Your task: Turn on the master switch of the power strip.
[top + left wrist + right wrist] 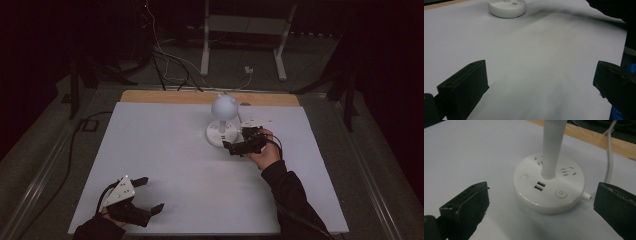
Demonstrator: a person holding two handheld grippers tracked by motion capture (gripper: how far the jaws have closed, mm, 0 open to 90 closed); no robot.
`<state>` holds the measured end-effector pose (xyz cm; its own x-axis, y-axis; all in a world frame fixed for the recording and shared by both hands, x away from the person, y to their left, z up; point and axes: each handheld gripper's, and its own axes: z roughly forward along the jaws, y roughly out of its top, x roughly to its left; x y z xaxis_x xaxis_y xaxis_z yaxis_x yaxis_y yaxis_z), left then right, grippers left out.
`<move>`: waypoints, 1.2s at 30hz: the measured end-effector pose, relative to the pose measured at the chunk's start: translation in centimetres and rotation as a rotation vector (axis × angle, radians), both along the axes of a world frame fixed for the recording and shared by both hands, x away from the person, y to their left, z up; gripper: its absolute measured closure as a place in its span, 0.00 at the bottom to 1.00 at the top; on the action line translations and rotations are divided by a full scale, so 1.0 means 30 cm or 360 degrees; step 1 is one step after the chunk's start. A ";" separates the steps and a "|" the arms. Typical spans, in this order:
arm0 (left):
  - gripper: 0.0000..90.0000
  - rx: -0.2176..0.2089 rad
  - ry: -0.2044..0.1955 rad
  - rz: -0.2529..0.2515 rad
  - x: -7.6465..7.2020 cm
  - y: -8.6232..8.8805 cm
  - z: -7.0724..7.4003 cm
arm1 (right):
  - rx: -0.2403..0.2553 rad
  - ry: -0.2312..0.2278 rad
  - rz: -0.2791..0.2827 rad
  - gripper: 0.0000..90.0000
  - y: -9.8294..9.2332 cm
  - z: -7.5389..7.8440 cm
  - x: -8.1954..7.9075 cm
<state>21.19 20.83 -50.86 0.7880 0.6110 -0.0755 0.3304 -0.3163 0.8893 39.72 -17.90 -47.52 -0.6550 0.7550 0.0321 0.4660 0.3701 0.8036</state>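
Both matte black grippers (151, 195) (229, 146) gape empty — the right facing a smooth round lamp base (549, 185).

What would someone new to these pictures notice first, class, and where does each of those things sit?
First, the white desk lamp with its round head, standing on a disc base with sockets, USB ports and a power button, toward the far middle of the pale table. Next, the right gripper, open and low, right beside that base. Last, the left gripper, open over bare table at the near left corner.
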 end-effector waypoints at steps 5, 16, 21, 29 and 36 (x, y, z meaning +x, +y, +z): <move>0.00 0.0002 0.0000 -0.0001 0.001 0.000 0.000 | 0.0022 0.0005 -0.0047 0.00 -0.003 -0.012 0.028; 0.00 0.0004 0.0003 -0.0003 0.001 0.000 -0.001 | 0.0026 0.0020 -0.0176 0.19 0.006 -0.030 0.067; 0.00 0.0004 0.0003 -0.0002 0.001 0.000 -0.001 | 0.0019 0.0018 -0.0213 0.32 0.013 -0.034 0.075; 0.00 0.0002 0.0003 -0.0002 0.001 0.001 -0.001 | 0.0009 0.0007 -0.0249 0.56 0.023 -0.037 0.083; 0.00 0.0000 0.0003 -0.0002 0.000 0.001 -0.001 | -0.0016 -0.0002 -0.0266 0.65 0.030 -0.037 0.089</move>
